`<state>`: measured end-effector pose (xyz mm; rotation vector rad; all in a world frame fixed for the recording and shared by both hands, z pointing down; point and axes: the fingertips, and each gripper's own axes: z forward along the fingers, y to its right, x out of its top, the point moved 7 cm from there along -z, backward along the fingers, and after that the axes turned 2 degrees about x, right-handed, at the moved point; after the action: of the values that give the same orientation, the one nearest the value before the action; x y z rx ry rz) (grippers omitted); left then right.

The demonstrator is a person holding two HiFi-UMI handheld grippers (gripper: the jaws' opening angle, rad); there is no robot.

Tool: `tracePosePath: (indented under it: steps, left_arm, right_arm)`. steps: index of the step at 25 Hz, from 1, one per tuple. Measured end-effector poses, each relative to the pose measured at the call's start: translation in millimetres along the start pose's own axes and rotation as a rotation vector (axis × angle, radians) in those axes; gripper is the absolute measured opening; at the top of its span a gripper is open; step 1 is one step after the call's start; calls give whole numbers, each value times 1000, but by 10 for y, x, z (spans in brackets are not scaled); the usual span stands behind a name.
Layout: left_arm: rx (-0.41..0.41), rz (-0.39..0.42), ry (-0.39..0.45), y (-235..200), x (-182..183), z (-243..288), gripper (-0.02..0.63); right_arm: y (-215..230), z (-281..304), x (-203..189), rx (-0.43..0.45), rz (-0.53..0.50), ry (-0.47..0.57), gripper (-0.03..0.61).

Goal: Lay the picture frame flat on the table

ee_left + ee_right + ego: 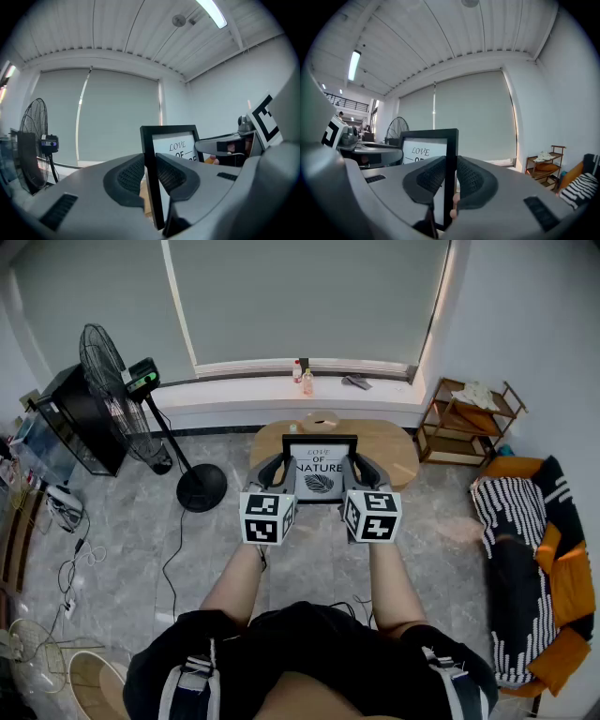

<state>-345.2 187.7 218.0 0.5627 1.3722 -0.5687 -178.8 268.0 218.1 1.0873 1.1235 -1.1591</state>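
Frame-holding is the step in hand: the picture frame [320,470] stands upright and faces the person, over the near part of the small round table [396,452]; whether its lower edge rests on the wood or hangs just above it I cannot tell from the head view; the left gripper [277,471] is clamped on the frame's left side bar, its ribbed pads pressed to the front and back of the thin black moulding, and the right gripper [362,469] pinches the right side bar in the same way; both point close to level

Judging from this, the laying down is not yet done, and several things could spoil it; each pad bites only a narrow strip of smooth bar, so a quick tip could let the frame pivot or slide out of one grip and drop onto the table; if one hand turns sooner or further than the other, the frame would be twisted between them, straining the corners and the glazing; a small pale object [321,418] sits on the table behind the frame, too small to name, and a frame tipped backward could land on it and lie crooked; tipped toward the person, the frame might overhang the near rim and slip to the floor once let go; the back of the frame is hidden, so a stand there could also keep it from lying flat
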Motion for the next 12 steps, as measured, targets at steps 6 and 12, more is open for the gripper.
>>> tracePosePath:
  steps: [6,12]
  left_arm:
    - [-8,2,-2,150,8,30,91]
    - [-4,14,-6,368,13,33,89]
  right_arm:
    - [132,-91,-27,-4,18,6,87]
    - [303,-231,-75,6,41,9,89]
